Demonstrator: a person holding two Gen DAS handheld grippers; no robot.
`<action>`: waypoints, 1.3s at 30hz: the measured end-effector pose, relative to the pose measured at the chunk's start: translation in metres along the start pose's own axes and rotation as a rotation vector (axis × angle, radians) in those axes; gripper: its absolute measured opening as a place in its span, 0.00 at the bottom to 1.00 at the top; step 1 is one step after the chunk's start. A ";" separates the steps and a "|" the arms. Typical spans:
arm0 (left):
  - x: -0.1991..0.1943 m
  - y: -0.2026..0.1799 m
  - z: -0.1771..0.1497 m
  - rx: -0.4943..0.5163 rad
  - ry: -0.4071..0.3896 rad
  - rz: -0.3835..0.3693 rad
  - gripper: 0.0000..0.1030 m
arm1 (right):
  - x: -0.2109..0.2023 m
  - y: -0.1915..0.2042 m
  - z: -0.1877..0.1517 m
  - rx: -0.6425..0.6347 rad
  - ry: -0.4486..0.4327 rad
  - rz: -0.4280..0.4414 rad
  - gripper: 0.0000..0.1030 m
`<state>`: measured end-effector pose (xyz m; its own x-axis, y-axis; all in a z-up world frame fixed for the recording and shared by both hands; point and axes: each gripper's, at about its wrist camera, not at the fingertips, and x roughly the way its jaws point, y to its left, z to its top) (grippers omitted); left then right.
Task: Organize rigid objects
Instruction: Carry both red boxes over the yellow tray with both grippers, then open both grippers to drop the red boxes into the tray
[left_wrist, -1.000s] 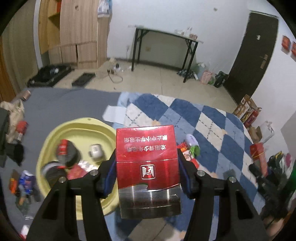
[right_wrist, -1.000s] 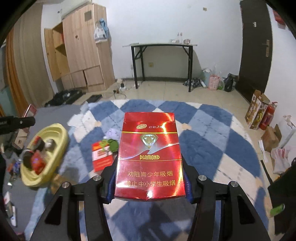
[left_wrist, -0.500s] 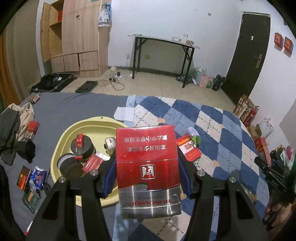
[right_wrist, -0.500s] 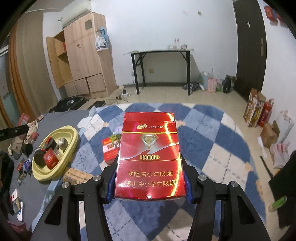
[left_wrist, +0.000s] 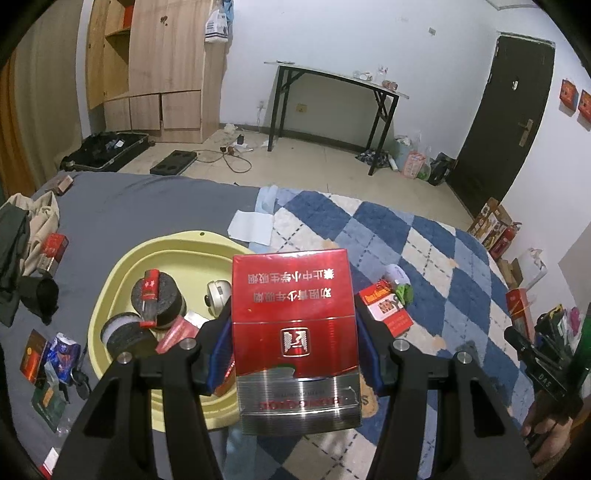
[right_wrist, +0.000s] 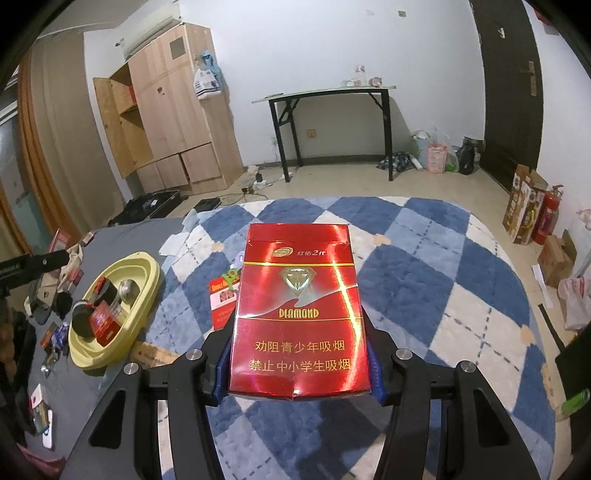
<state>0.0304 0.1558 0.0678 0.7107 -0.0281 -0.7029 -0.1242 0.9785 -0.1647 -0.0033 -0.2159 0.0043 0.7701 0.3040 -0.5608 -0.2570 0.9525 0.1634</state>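
Note:
My left gripper (left_wrist: 293, 354) is shut on a red and silver cigarette carton (left_wrist: 293, 325), held above the floor just right of a yellow basin (left_wrist: 122, 266). The basin holds black round jars (left_wrist: 159, 302), a red box and a small silver thing. My right gripper (right_wrist: 299, 365) is shut on a red Diamond cigarette carton (right_wrist: 297, 317), held high over the blue checked rug (right_wrist: 424, 295). The basin also shows in the right wrist view (right_wrist: 147, 277), far to the left. A red flat pack (left_wrist: 386, 310) lies on the rug by a green scrap.
Small packs and dark clothes (left_wrist: 22, 258) litter the grey mat (left_wrist: 129, 206) left of the basin. A black-legged table (left_wrist: 332, 81), a wooden wardrobe (left_wrist: 155, 74) and a dark door (left_wrist: 509, 110) stand at the back. Boxes and a fire extinguisher (right_wrist: 546, 218) line the right wall.
Both grippers have risen and drawn back with their cartons still held. The basin and rug look smaller and farther in both views.

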 end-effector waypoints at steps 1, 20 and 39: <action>0.001 0.000 0.001 0.003 0.002 0.004 0.57 | 0.002 0.001 0.000 -0.003 0.003 0.003 0.53; -0.009 0.073 0.015 -0.043 -0.008 0.088 0.57 | 0.024 0.030 -0.003 -0.105 0.047 0.035 0.53; 0.062 0.203 0.006 -0.318 0.136 0.150 0.57 | 0.164 0.292 0.014 -0.427 0.299 0.315 0.53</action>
<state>0.0535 0.3538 -0.0050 0.5723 0.0631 -0.8176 -0.4442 0.8619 -0.2444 0.0563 0.1122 -0.0283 0.4379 0.4927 -0.7519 -0.7048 0.7074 0.0530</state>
